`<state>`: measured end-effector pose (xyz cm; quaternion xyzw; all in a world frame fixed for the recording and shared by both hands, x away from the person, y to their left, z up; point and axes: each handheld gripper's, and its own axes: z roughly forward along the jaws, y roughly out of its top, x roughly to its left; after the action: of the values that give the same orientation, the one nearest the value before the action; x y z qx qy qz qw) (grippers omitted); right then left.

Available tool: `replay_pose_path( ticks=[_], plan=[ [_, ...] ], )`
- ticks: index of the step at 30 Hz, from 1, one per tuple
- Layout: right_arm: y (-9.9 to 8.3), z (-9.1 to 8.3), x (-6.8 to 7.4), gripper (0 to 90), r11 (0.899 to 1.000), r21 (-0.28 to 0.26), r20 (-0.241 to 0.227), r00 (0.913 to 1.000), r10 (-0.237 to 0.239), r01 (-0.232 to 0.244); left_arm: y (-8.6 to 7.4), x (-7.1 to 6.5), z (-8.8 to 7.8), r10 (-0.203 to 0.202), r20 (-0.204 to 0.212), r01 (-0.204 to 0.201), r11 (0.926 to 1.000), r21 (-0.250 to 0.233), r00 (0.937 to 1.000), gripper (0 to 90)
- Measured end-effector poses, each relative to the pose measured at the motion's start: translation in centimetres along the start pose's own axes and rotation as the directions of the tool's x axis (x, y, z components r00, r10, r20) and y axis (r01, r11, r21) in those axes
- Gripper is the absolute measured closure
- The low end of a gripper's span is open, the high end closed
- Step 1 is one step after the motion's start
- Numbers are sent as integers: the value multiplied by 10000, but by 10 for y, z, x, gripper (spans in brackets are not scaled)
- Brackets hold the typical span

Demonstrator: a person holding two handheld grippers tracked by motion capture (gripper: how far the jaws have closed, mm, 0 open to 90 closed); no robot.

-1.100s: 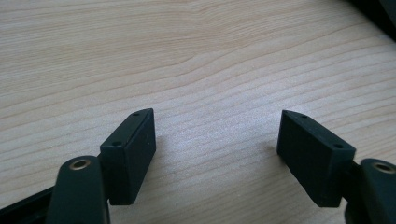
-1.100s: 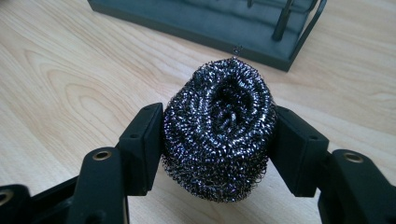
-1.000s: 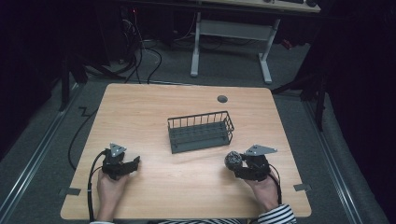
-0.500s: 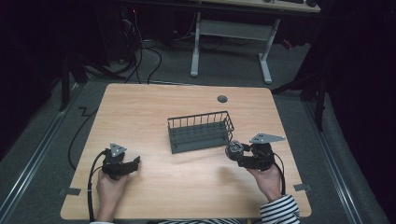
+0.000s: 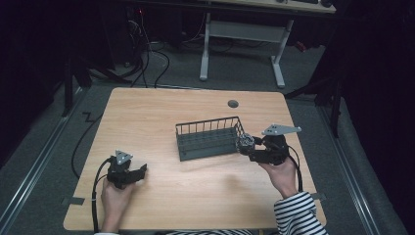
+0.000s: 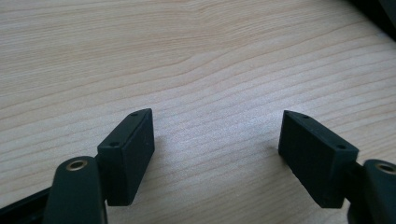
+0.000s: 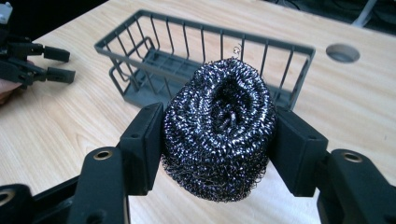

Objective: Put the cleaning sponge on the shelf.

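Judging from how things lie now, the work looks roughly half done: the steel wool scourer (image 7: 217, 140) is already picked up but not yet in the wire basket (image 5: 208, 142). The right gripper (image 5: 245, 145) has its fingers (image 7: 142, 144) pressed against both sides of the scourer, squeezing it slightly and holding it off the desk (image 5: 156, 112), just beside the basket's right end. In the right gripper view the scourer hangs in front of the basket's near wall, with the slotted floor of the basket bare behind it. What seems left is carrying the scourer over the rim, lowering it inside and letting go. The left gripper (image 5: 142, 171) rests well to the left of the basket, near the desk's front edge, its fingers (image 6: 128, 156) spread wide with nothing but bare wood between them.
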<state>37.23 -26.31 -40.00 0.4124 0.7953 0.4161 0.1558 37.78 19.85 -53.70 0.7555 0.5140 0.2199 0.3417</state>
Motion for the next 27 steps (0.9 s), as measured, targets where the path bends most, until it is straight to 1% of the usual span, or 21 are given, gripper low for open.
replay_pose_path(
  ticks=[2, 3, 4, 5, 6, 7, 8, 11, 13, 14, 15, 16, 17, 25, 26, 27],
  plan=[
    [3, 1, 0, 405, 10000, 4, -29, 10000, -36, 36, 0, 0, 0, 0, 0, 0, 10000, 0, 10000, 273],
    [10, 3, 0, 406, 9999, -4, -59, 9999, -112, 112, 0, 0, 0, 0, 0, 0, 10000, -1, 10000, 273],
    [10, 3, 0, 406, 9999, -4, -59, 9999, -112, 112, 0, 0, 0, 0, 0, 0, 10000, -1, 10000, 273],
    [17, 6, 1, 406, 9999, 12, -108, 9998, -166, 166, 0, 0, 0, -1, 1, 1, 10000, 0, 10000, 273],
    [17, 6, 1, 406, 9999, 12, -108, 9998, -166, 166, 0, 0, 0, -3, 0, 3, 10000, -2, 10000, 273],
    [23, 9, 0, 406, 9998, 23, -124, 9997, -217, 217, 0, 0, 0, -2, 0, 2, 10000, -2, 10000, 273],
    [23, 9, 0, 406, 9998, 23, -124, 9997, -217, 217, 0, 0, 0, -2, 0, 2, 10000, -2, 10000, 273],
    [35, 19, -1, 406, 9995, 71, -111, 9995, -301, 302, 0, 0, 0, -2, 1, 2, 10000, -1, 10000, 272],
    [40, 25, -2, 406, 9995, 150, -124, 9995, -293, 295, 0, 0, 0, 0, 2, 0, 10000, 1, 10000, 272],
    [40, 25, -2, 406, 9995, 150, -124, 9995, -293, 295, 0, 0, 0, 0, 2, 0, 10000, 1, 10000, 273],
    [45, 31, -3, 406, 9993, 226, -94, 9995, -305, 307, 0, 0, 0, -2, 2, 2, 10000, -2, 10000, 272],
    [45, 31, -3, 406, 9993, 226, -94, 9995, -305, 307, 0, 0, 0, -2, 2, 2, 10000, -2, 10000, 272],
    [49, 37, -4, 405, 9993, 256, -120, 9995, -275, 278, 0, 0, 0, -1, 3, 1, 10000, 0, 10000, 272],
    [61, 58, -11, 404, 9985, 512, 15, 9998, -207, 206, 0, 0, 0, 0, 9, 0, 10000, 4, 10000, 272],
    [61, 58, -11, 404, 9985, 512, 15, 9998, -207, 206, 0, 0, 0, 0, 9, 0, 10000, 4, 10000, 272],
    [63, 63, -12, 404, 9982, 575, 44, 9998, -195, 193, 0, 0, 0, -4, 12, 4, 10000, 3, 10000, 272]
  ],
)
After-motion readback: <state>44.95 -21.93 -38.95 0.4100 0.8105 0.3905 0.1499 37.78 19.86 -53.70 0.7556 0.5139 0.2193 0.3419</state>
